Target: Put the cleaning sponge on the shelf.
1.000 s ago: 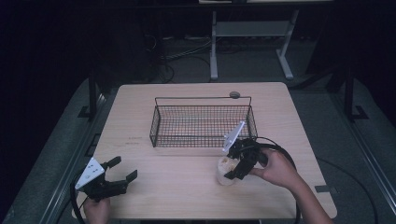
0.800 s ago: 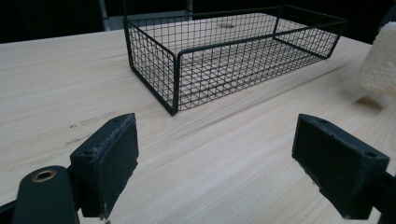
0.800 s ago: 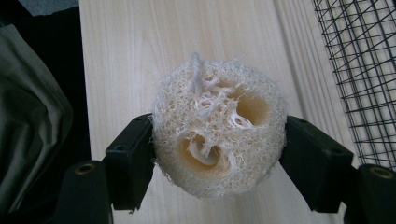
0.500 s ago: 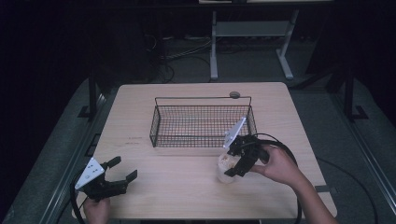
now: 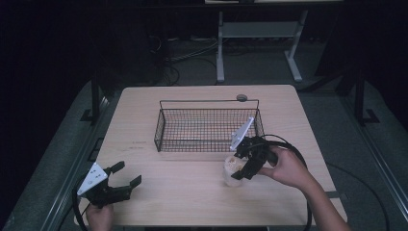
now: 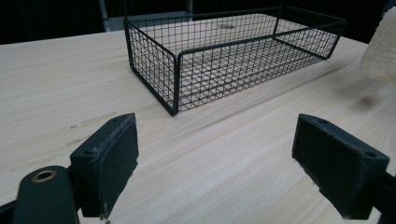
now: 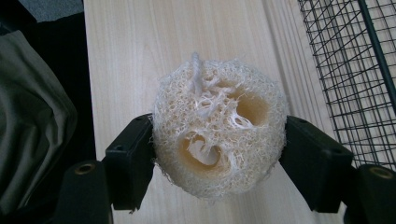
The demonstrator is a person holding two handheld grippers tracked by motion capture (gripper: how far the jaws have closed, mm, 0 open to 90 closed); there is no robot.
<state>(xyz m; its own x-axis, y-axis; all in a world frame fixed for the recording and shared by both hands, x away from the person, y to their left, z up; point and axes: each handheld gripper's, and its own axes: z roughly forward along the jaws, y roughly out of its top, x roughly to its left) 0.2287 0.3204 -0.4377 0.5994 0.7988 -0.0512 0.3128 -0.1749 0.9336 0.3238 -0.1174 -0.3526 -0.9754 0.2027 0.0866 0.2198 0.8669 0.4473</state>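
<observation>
One wooden table holds one black wire basket. Just in front of the basket's right end, the right gripper squeezes one pale loofah sponge between its jaws. The left gripper, at the table's near left corner, gapes wide and holds nothing.

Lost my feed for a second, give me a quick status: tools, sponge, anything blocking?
Right tool shut on loofah sponge, just off the basket's near right corner. Left tool open, empty, low over table. Nothing in the way.
</observation>
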